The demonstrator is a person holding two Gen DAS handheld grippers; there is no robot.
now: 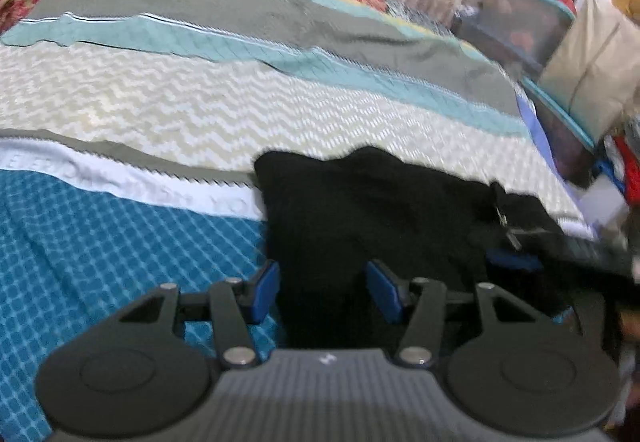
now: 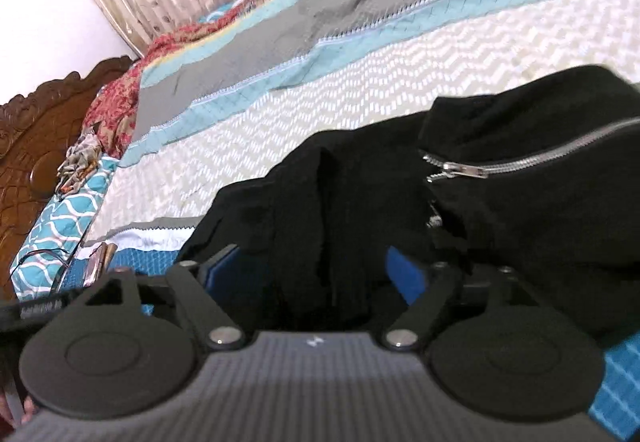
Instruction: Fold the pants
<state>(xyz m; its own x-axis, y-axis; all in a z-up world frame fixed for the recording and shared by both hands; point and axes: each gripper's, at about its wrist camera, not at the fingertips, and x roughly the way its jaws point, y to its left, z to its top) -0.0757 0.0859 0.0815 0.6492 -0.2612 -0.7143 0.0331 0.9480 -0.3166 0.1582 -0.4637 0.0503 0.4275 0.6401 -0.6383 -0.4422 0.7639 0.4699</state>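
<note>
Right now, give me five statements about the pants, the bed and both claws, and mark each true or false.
1. The pants are black. True.
2. The pants lie on a bare wooden floor. False: they lie on a patterned bedspread.
3. A silver zipper shows on the pants. True.
4. The right claw is clamped shut on a red towel. False: its jaws stand wide apart, with black cloth between them.
5. The left claw has blue pads. True.
</note>
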